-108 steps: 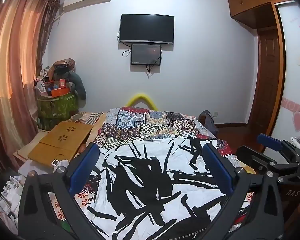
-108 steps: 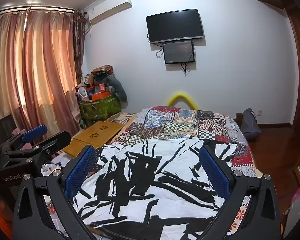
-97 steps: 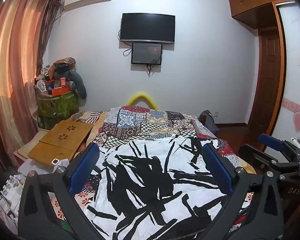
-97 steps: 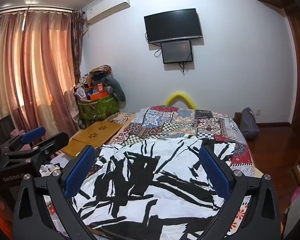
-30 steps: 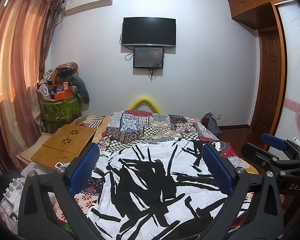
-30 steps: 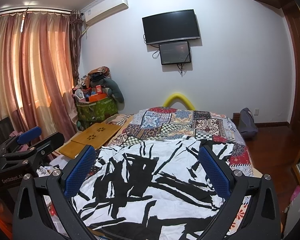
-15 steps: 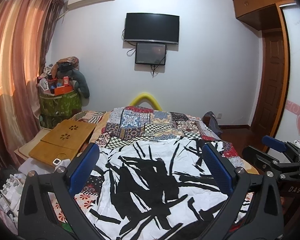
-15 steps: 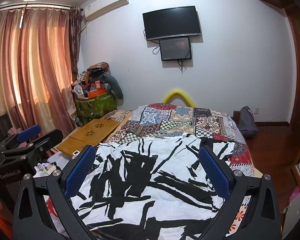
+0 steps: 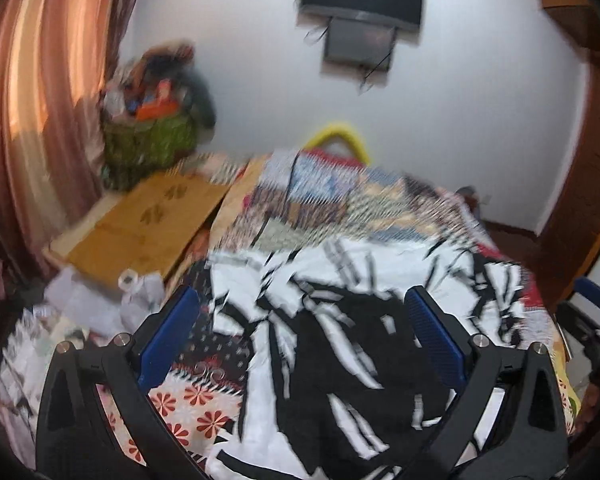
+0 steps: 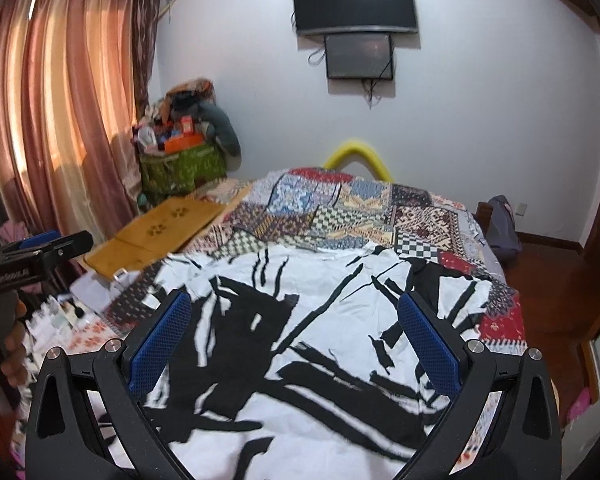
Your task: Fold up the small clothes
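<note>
A white garment with black brush-stroke marks (image 10: pixel 312 328) lies spread flat on the near end of the bed; it also shows in the left wrist view (image 9: pixel 340 344), blurred. My left gripper (image 9: pixel 300 336) is open and empty above the garment's left part. My right gripper (image 10: pixel 296 332) is open and empty above the garment's middle. The left gripper's body (image 10: pixel 36 260) shows at the left edge of the right wrist view, and the right gripper's body (image 9: pixel 592 320) at the right edge of the left wrist view.
The bed carries a patchwork quilt (image 10: pixel 352 212). A wooden lap desk (image 10: pixel 160 232) lies at the bed's left, with a green basket of clutter (image 10: pixel 180 168) behind it, curtains (image 10: pixel 60 120) on the left, and a wall TV (image 10: pixel 354 2) ahead. A bag (image 10: pixel 502 224) sits on the floor at right.
Both grippers have tilted down and moved closer to the garment; the left one has also swung left and its view is motion-blurred. Both stay open.
</note>
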### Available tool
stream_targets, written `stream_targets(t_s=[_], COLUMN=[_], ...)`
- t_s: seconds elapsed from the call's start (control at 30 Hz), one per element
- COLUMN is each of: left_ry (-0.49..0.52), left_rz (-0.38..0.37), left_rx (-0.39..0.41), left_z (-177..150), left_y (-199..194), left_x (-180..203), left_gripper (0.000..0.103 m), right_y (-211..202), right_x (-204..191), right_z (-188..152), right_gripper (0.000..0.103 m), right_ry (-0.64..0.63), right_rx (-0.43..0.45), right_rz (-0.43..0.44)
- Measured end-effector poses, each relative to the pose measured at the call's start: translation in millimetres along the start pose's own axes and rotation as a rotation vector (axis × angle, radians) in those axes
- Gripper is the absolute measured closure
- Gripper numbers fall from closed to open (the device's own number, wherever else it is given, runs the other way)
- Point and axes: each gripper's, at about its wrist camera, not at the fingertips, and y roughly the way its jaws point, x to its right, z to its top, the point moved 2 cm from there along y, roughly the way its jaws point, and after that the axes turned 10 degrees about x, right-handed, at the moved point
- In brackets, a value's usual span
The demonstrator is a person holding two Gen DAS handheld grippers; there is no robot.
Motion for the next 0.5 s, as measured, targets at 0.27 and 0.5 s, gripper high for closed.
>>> stream_targets(t_s=[0.27, 0.5], left_ry=[-0.095, -0.239], left_rz=[0.073, 0.073], left_rx=[-0.241, -0.439], left_z=[-44, -80], left_y=[95, 166], left_x=[-58, -107], left_gripper=[0.0, 0.01], right_y=[69, 134], right_x=[20, 45], right_z=[-19, -43], right_gripper=[0.006, 0.027], right_ry=[-0.07, -0.039], right_rx=[-0.13, -0.292], right_rz=[0.048, 0.08])
